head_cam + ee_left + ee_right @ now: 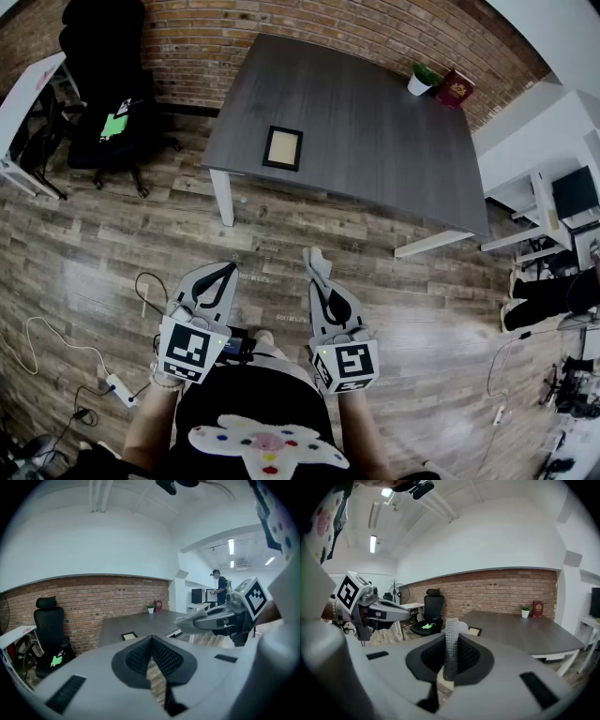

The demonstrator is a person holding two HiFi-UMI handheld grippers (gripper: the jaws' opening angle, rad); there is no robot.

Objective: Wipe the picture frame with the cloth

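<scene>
Brown wood planks cover the floor [112, 244], and a red brick wall [281, 28] runs behind a dark grey counter [375, 150] with white legs. At 11 o'clock from the person, a black office chair [103, 84] stands by the wall with something green on its seat. A white power strip [120, 386] with cables lies on the floor at 8 o'clock. The picture frame [282, 147] lies flat on the counter, near the front edge and toward the left corner. It is black round the rim and pale in the middle. It is at 12 o'clock from both grippers and well apart from them. The left gripper [225, 272] is held over the floor with its jaws closed together and nothing between them. The right gripper [319, 281] is just beside it at 3 o'clock. Its jaws are squeezed on the cloth [451, 641], a pale, bumpy strip that sticks up past the tips. At the far right corner of the counter, at 1 o'clock, a small potted plant [420, 80] stands next to a red book [456, 89]. The gold print on the book is too small to read. Each gripper carries a cube [194, 349] with black and white square marks.
</scene>
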